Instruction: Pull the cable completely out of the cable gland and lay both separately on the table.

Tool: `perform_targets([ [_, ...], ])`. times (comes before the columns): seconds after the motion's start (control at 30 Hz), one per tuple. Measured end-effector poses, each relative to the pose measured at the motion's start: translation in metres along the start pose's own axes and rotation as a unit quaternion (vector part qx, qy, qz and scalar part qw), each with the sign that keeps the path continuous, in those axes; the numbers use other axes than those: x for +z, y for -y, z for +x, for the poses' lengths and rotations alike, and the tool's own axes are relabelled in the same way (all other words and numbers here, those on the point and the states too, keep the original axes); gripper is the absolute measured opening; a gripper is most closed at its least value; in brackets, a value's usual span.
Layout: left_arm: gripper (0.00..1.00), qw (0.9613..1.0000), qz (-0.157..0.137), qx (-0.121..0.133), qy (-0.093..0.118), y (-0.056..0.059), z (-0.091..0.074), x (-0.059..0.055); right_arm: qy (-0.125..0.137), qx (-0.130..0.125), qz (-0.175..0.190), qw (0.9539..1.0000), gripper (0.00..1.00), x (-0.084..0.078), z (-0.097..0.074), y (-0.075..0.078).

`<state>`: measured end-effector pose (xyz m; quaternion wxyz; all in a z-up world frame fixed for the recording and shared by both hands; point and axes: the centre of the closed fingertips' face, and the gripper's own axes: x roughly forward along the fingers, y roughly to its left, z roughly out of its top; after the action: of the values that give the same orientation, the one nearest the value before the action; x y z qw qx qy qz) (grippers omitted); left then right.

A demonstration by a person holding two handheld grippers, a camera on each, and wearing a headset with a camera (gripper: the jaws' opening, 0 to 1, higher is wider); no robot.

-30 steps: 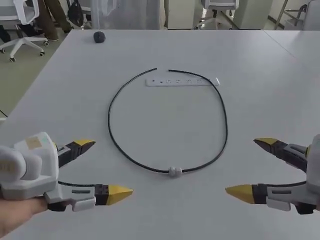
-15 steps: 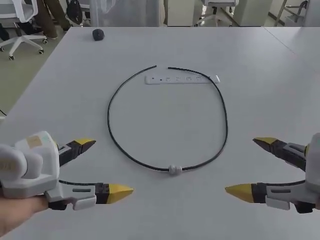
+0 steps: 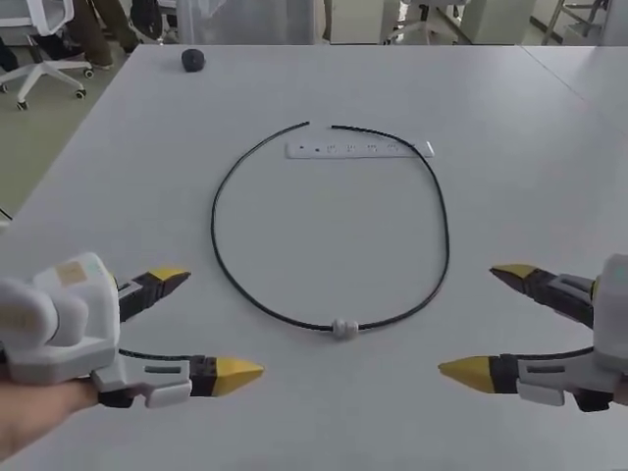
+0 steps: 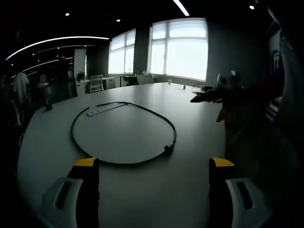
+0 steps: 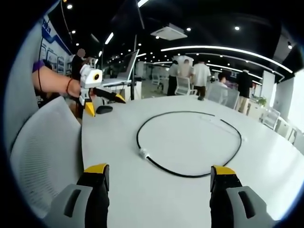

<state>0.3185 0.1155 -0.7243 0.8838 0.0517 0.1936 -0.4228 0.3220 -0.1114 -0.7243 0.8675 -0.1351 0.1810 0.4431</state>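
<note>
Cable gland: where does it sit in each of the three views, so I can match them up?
Head view: the cable gland is below the middle, on the near side of the loop.
Left gripper view: slightly right of the middle, at the loop's lower right.
Right gripper view: left of the middle, at the loop's lower left.
Shared landmark: the black cable, a loop threaded through the gland.

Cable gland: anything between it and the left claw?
Nothing. In the head view the stretch from the left claw to the cable gland is bare table; the left gripper view agrees, with the gland ahead between the open jaws.
</note>
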Motion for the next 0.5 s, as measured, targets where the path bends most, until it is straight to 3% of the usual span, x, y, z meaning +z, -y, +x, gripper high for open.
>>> perform_targets([
  [0.5, 0.96, 1.0, -0.002, -0.003, -0.004, -0.0043, 0.0081, -0.001, -0.006, 0.006, -0.001, 1.0, 0.88, -0.0023, 0.0081, 0.0038],
])
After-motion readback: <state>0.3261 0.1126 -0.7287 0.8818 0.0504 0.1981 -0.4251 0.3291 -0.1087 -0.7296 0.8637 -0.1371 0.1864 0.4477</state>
